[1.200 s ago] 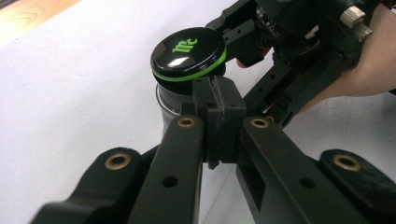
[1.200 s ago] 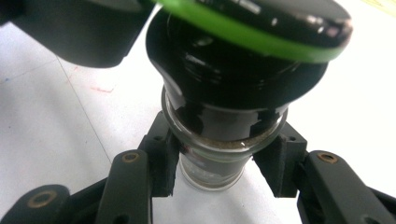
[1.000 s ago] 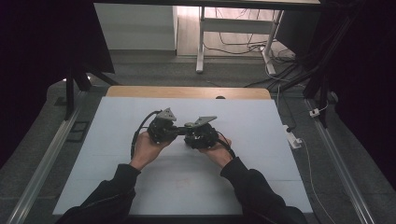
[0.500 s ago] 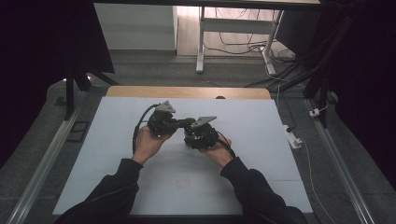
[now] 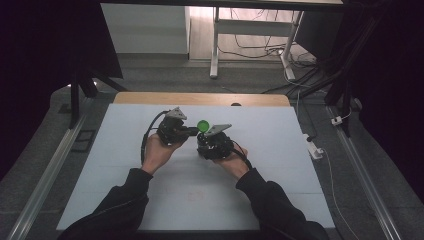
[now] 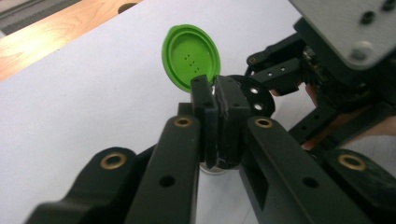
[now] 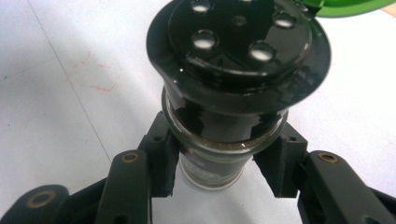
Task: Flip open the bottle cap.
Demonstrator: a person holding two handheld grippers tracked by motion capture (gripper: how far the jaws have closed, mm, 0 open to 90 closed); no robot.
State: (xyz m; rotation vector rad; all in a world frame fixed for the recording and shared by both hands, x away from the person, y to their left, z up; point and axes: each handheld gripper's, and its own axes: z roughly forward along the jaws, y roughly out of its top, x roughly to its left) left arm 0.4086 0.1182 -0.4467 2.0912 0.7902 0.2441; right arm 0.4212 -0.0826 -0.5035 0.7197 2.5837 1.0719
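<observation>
Since the earlier frame, the round green plastic flip lid has swung open at the centre of the frame. One small glass shaker jar with a black perforated cap is clamped in the right gripper. The left gripper pinches the lid's edge. Both work over one white tabletop, edged in wood, with grey floor and cables in the upper frame.

- High view: above the person's side, facing forward and down over the worktop.
- Both claw views: riding close, sharing the green-lidded shaker with it.
</observation>
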